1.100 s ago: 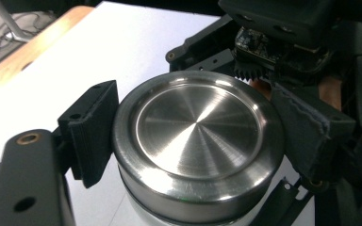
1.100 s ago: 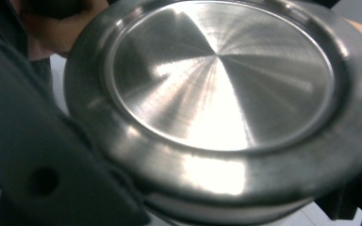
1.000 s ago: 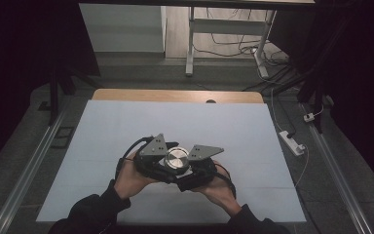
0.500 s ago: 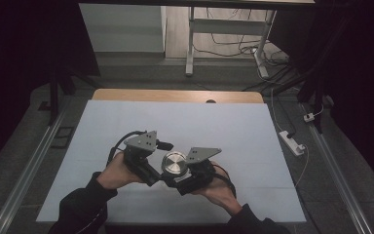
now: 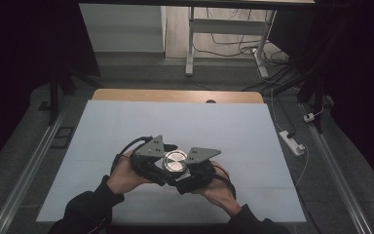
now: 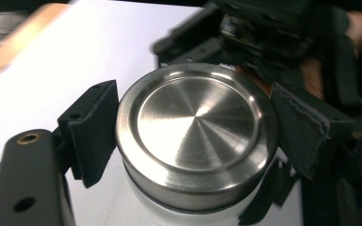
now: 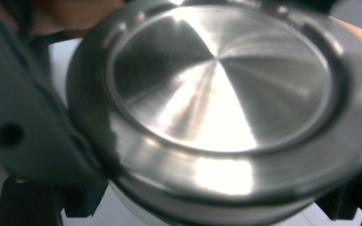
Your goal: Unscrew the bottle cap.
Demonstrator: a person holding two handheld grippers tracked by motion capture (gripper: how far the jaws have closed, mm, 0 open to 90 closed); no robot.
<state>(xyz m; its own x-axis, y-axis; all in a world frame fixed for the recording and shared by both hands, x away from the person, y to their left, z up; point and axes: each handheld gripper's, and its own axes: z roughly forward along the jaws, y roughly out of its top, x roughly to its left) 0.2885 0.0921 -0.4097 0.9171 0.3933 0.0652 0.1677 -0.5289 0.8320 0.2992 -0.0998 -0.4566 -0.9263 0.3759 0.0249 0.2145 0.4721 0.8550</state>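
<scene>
A white flask with a steel lid is kept upright near the table's near edge. The lid is clamped by the left gripper, apparently for unscrewing; the body below is pinched by the right gripper to steady it.

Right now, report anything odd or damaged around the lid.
Nothing stands out. The steel lid sits level on its white bottle, unmarked, with both grippers closed on it: left gripper, right gripper. Nothing spilled on the table.
</scene>
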